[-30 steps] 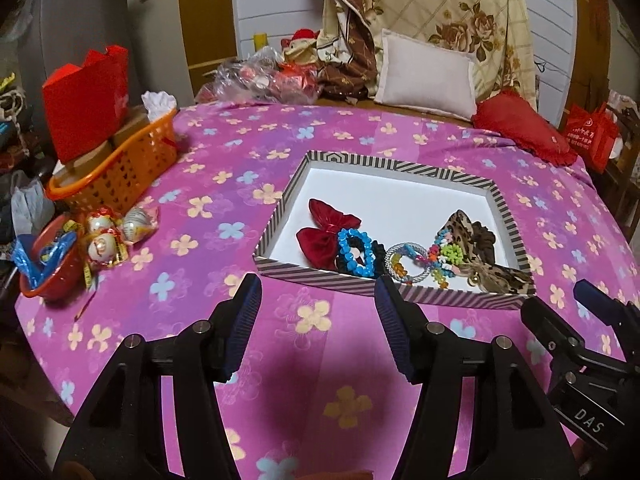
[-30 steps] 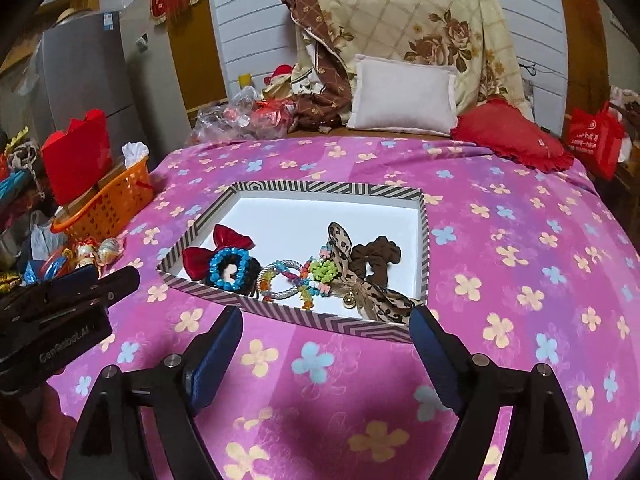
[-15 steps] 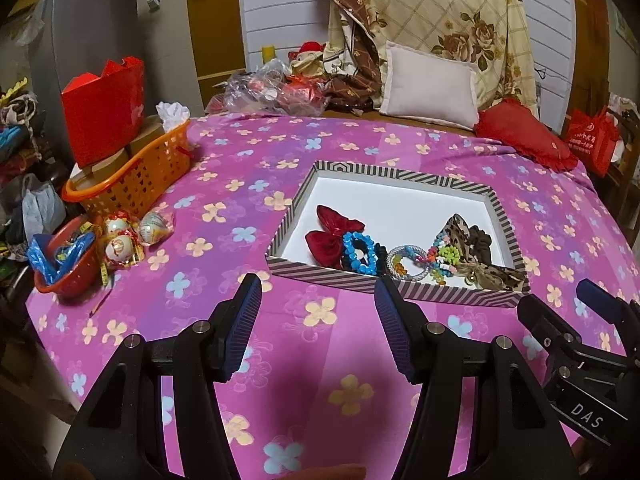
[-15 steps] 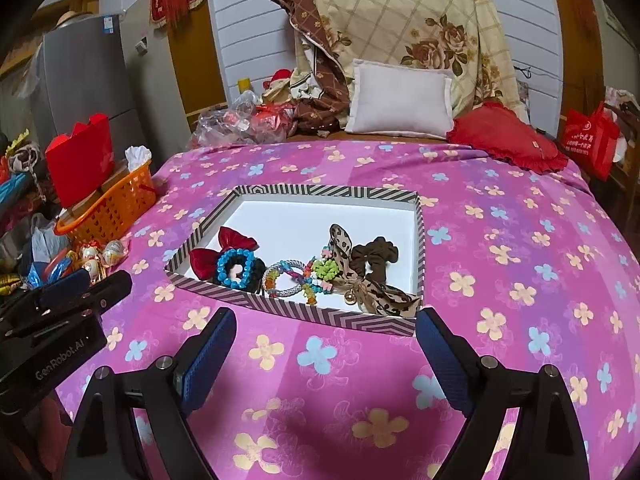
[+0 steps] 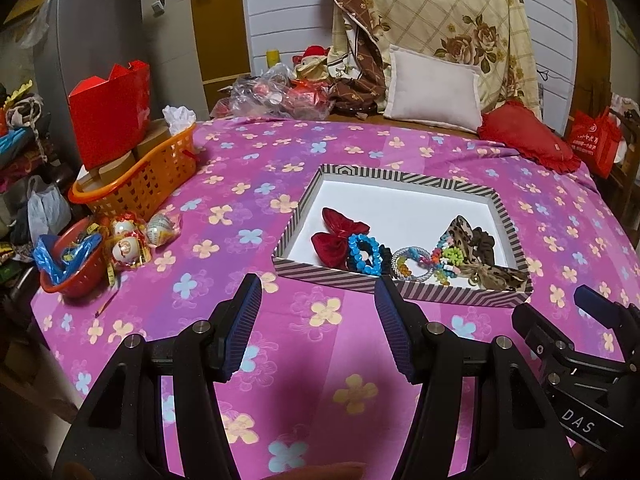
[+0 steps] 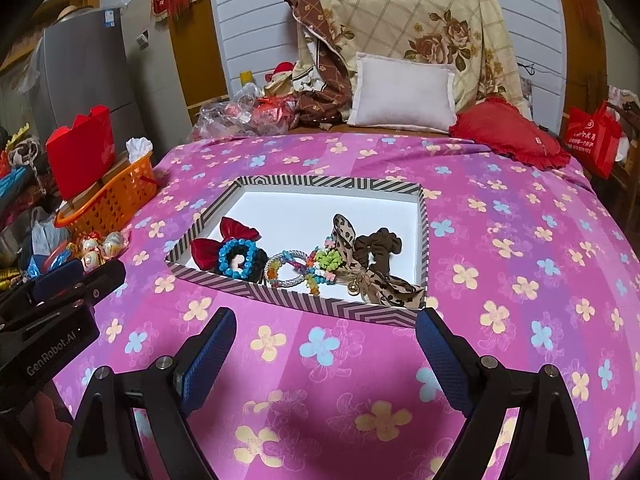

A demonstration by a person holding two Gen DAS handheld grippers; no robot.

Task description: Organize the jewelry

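Note:
A striped box (image 5: 404, 178) (image 6: 332, 312) with a white floor lies on the pink flowered cloth. Along its near wall lie a red velvet bow (image 5: 338, 234) (image 6: 224, 240), a blue bead bracelet (image 5: 364, 254) (image 6: 237, 258), a multicoloured bead bracelet (image 5: 420, 264) (image 6: 296, 268), a leopard-print bow (image 5: 476, 256) (image 6: 372, 276) and a brown scrunchie (image 6: 378, 248). My left gripper (image 5: 318, 320) is open and empty above the cloth, short of the box. My right gripper (image 6: 326, 350) is open wider, also empty, short of the box.
An orange basket (image 5: 140, 180) with a red paper bag (image 5: 110, 108) stands at the cloth's left edge. A red bowl (image 5: 70, 264) and wrapped ornaments (image 5: 140, 236) lie near it. Pillows (image 5: 434, 92) and plastic bags (image 5: 272, 94) sit at the back.
Both grippers have drawn back and up from the box, which now looks smaller and farther away. Neither has changed its opening or taken hold of anything.

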